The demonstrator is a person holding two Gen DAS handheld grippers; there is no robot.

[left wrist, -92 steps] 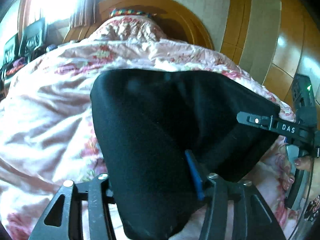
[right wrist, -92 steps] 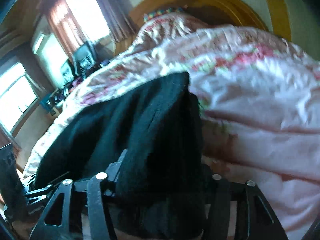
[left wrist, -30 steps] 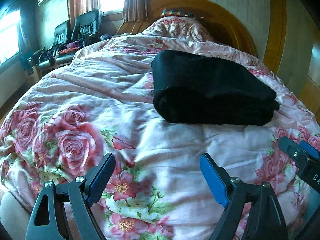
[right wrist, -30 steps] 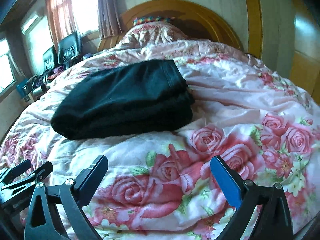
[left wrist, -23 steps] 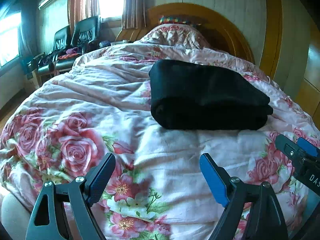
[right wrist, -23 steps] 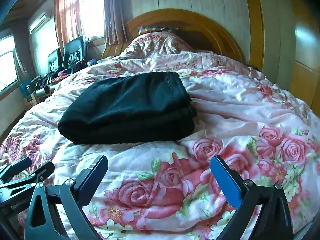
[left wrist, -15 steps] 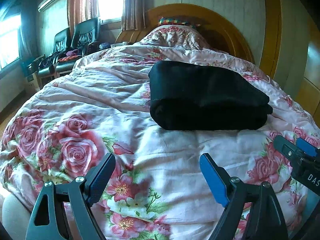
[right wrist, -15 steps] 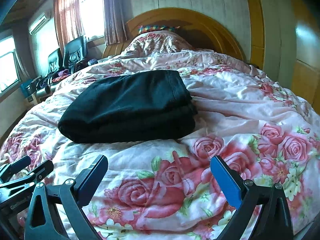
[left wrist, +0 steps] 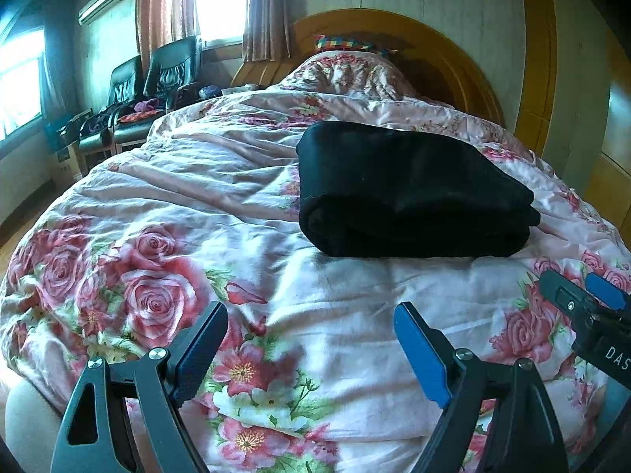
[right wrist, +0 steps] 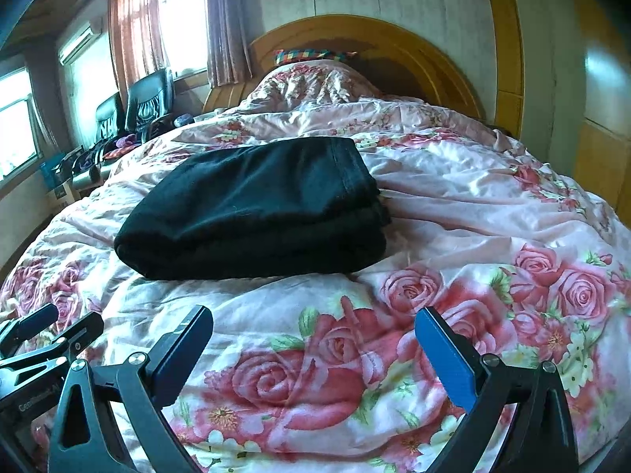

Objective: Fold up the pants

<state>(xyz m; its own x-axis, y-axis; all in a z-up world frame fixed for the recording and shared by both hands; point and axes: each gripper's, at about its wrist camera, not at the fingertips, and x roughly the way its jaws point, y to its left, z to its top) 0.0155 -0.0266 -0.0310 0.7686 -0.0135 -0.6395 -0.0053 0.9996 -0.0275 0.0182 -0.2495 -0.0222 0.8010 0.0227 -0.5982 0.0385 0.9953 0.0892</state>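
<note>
The black pants [left wrist: 410, 193] [right wrist: 260, 209] lie folded into a thick rectangular stack on the rose-patterned quilt [left wrist: 165, 213] [right wrist: 473, 213] in the middle of the bed. My left gripper [left wrist: 309, 349] hangs open over the quilt, well short of the stack, with nothing between its fingers. My right gripper [right wrist: 315, 349] is open too and empty, at about the same distance from the pants. Each gripper shows in the other's view: the right gripper [left wrist: 583, 307] at the right edge, the left gripper [right wrist: 43, 335] at the lower left.
A curved wooden headboard [left wrist: 445, 55] [right wrist: 414, 47] and a covered pillow [left wrist: 347, 75] stand behind the pants. Black armchairs [left wrist: 157, 82] [right wrist: 138, 106] with clutter line the window wall at left. Wooden cabinet panels [right wrist: 603, 110] rise at right. Quilt surrounds the stack.
About three seconds ago both grippers were shut on the black pants; they have let go and pulled back. In the last second the views barely shift.
</note>
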